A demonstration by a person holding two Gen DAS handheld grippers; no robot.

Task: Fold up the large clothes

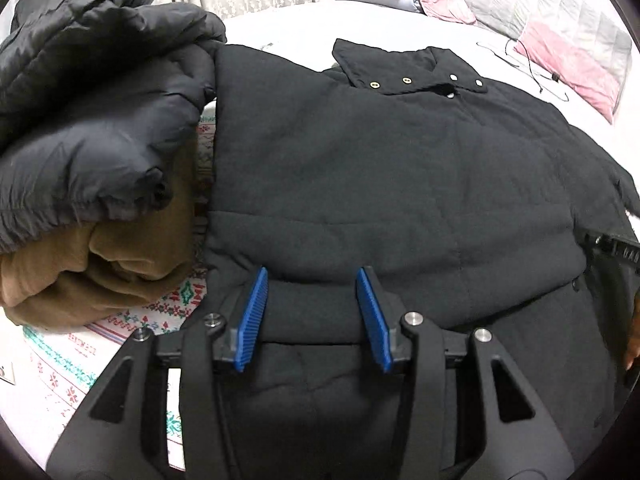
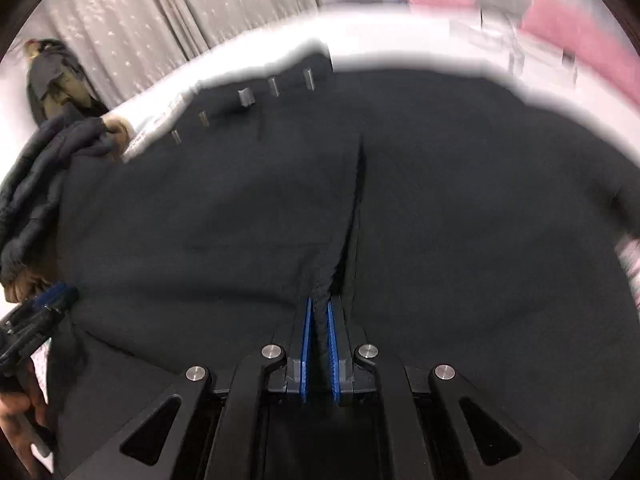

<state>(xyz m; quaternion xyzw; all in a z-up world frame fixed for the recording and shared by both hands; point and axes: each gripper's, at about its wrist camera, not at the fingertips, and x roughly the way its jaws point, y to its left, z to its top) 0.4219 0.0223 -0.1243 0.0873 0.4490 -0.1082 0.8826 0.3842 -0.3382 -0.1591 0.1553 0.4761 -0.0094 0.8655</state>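
Note:
A large black padded coat [image 1: 380, 168] lies spread on the bed, collar with snap buttons [image 1: 408, 76] at the far end. My left gripper [image 1: 314, 276] is open, its blue pads just above the coat's near folded edge, holding nothing. In the right wrist view the same coat [image 2: 240, 208] fills the frame, blurred. My right gripper [image 2: 318, 304] is shut on a bunched fold of the coat's edge. The left gripper [image 2: 48, 300] shows at the far left of that view.
A stack of folded clothes sits left of the coat: a black puffer jacket [image 1: 88, 112] on a brown garment [image 1: 92, 272]. The bed sheet [image 1: 60, 364] is patterned. Pink pillows [image 1: 568, 64] and a black cord [image 1: 536, 76] lie at the far right. Curtains [image 2: 160, 12] hang behind.

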